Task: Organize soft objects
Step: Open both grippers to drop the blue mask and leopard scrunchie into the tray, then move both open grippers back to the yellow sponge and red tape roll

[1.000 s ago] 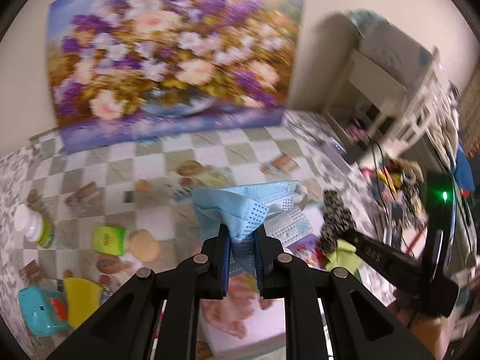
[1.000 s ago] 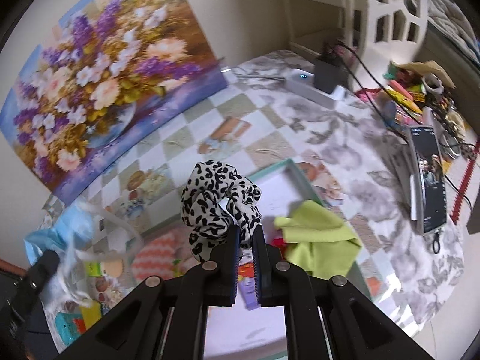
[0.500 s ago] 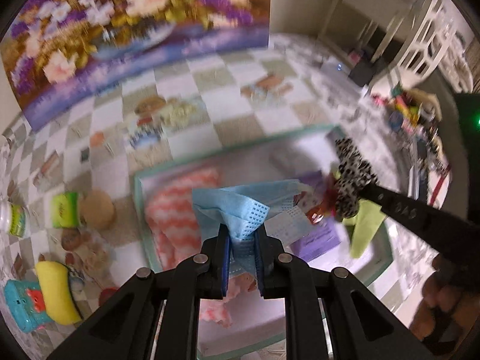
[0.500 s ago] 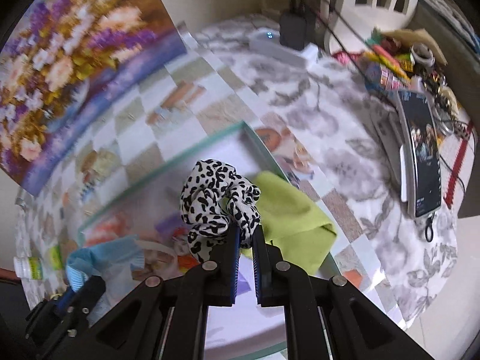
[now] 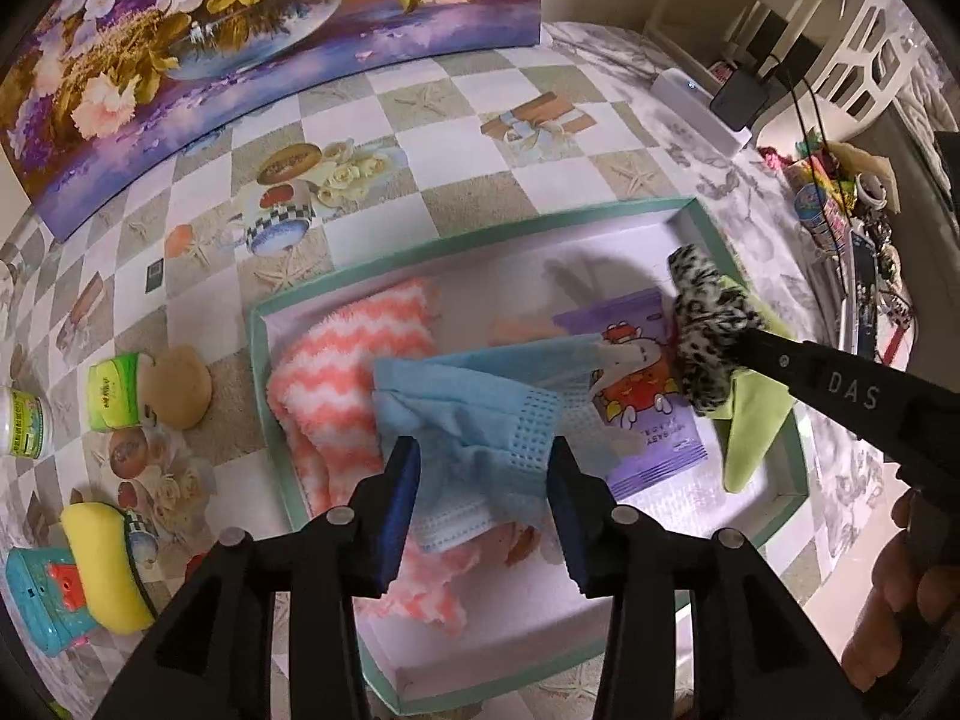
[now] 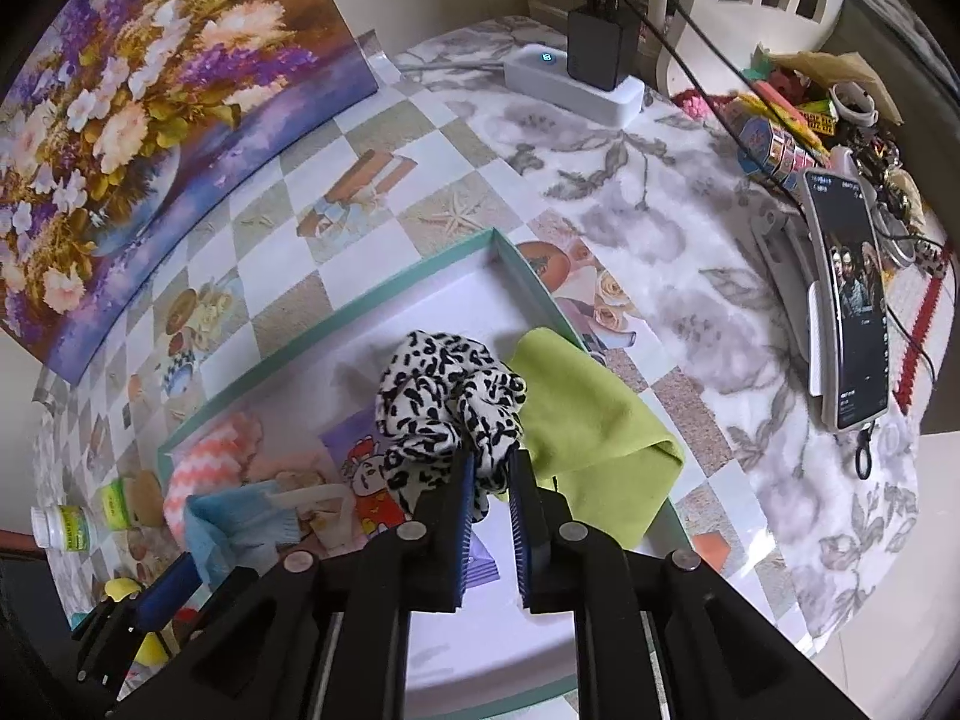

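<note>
The teal tray (image 5: 795, 468) holds a chevron towel (image 5: 336, 384). Over it, the left gripper (image 5: 483, 480) stands spread, its blue mask (image 5: 474, 414) released, sagging onto the towel. The right gripper (image 6: 493, 483) pinches the leopard scrunchie (image 6: 447, 402); best lower before releasing, clear of the green cloth (image 6: 591, 426).

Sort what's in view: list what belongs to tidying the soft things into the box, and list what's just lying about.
Part of the job:
- blue face mask, between the open left gripper fingers
- leopard scrunchie, pinched by the right gripper
- pink zigzag cloth
- green cloth
- teal box

Lying about:
- flower painting
- phone
- power strip
- white bottle
</note>
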A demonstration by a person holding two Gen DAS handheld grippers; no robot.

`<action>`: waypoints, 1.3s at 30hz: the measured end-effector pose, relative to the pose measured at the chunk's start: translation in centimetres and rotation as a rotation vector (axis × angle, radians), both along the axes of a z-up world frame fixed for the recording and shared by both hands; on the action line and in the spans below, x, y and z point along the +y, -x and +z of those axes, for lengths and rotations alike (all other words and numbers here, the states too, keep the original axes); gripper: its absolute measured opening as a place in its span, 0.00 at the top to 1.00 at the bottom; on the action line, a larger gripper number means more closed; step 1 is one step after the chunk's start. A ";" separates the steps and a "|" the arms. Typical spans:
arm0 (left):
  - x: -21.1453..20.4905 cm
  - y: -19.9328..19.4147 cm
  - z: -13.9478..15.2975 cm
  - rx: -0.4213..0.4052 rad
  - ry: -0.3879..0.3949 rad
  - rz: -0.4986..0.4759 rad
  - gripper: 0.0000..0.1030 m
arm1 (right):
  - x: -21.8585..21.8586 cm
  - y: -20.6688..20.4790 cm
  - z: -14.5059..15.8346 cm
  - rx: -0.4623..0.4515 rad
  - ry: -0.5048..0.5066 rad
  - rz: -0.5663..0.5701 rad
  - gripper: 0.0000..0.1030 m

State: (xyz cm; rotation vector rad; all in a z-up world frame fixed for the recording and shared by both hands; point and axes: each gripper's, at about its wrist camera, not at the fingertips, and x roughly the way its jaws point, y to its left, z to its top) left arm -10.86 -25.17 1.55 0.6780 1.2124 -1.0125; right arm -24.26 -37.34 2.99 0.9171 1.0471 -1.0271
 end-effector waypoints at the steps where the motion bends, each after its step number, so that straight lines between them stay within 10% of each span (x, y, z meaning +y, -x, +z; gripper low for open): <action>1: 0.1 -0.1 0.4 0.004 0.008 0.001 0.58 | 0.1 -0.1 0.4 -0.003 0.009 0.003 0.86; 10: 1.1 -1.4 4.3 0.025 0.107 0.043 0.56 | 1.0 -0.6 4.0 -0.036 0.087 0.030 0.86; 12: 1.5 -1.9 5.0 0.027 0.126 0.064 0.38 | 1.1 -0.7 4.6 -0.036 0.102 0.036 0.86; 16: 2.2 -3.4 6.1 0.007 0.153 0.119 0.34 | 1.4 -1.0 5.5 -0.027 0.133 0.036 0.56; 22: 3.5 -6.7 6.1 -0.042 0.150 0.227 0.17 | 1.4 -1.5 5.1 -0.014 0.134 0.039 0.36; 39: 9.8 -15.7 5.3 -0.046 0.145 0.512 0.07 | 2.3 -3.2 5.5 0.015 0.188 0.094 0.04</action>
